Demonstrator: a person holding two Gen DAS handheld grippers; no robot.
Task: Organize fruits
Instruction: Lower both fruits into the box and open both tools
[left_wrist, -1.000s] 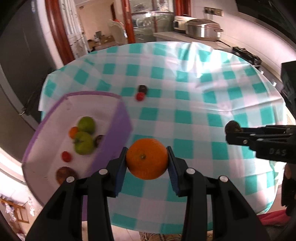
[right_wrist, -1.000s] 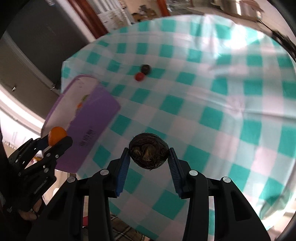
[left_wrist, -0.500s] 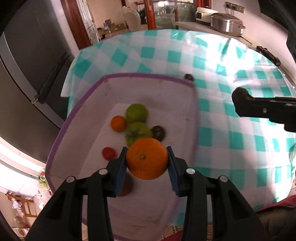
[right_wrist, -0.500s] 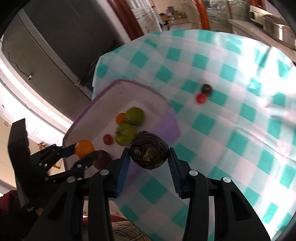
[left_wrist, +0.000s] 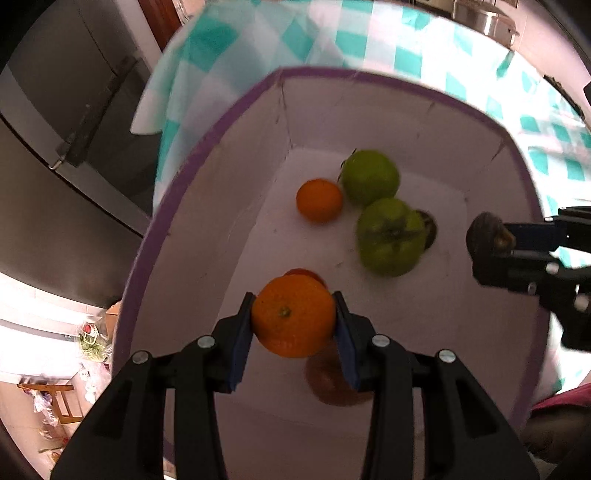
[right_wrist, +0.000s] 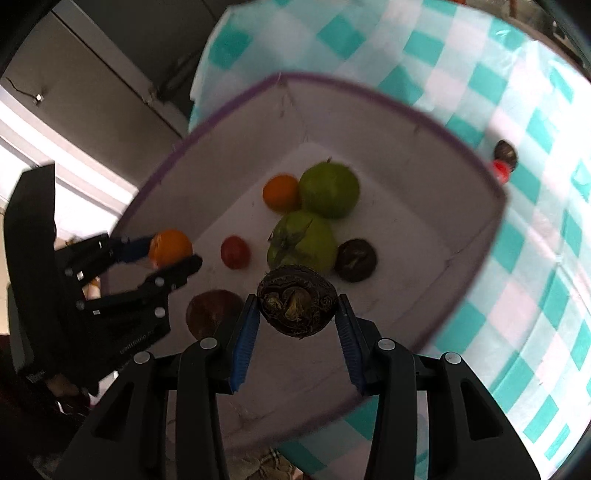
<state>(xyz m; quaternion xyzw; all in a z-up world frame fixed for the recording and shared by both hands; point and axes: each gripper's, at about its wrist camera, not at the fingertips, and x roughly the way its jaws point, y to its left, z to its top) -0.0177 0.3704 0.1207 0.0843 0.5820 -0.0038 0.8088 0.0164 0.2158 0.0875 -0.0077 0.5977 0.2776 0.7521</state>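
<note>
My left gripper (left_wrist: 293, 321) is shut on an orange (left_wrist: 293, 318) and hangs over the near part of a white box with a purple rim (left_wrist: 207, 144). My right gripper (right_wrist: 297, 312) is shut on a dark brown wrinkled fruit (right_wrist: 297, 305), also above the box (right_wrist: 221, 107). Inside the box lie two green fruits (right_wrist: 328, 190), a small orange (right_wrist: 280, 192), a small red fruit (right_wrist: 235, 252), a dark fruit (right_wrist: 356, 260) and a brown fruit (right_wrist: 208, 314). In the left wrist view the right gripper (left_wrist: 491, 240) comes in from the right edge.
The box stands on a round table with a teal and white checked cloth (right_wrist: 535, 229). A dark fruit (right_wrist: 505, 153) and a red one (right_wrist: 499, 170) lie on the cloth just beyond the box's far right corner. Dark cabinet doors (left_wrist: 55, 122) rise past the table's left edge.
Both grippers have swung left from over the cloth to above the box and come lower, each keeping its fruit. The box now fills both views.
</note>
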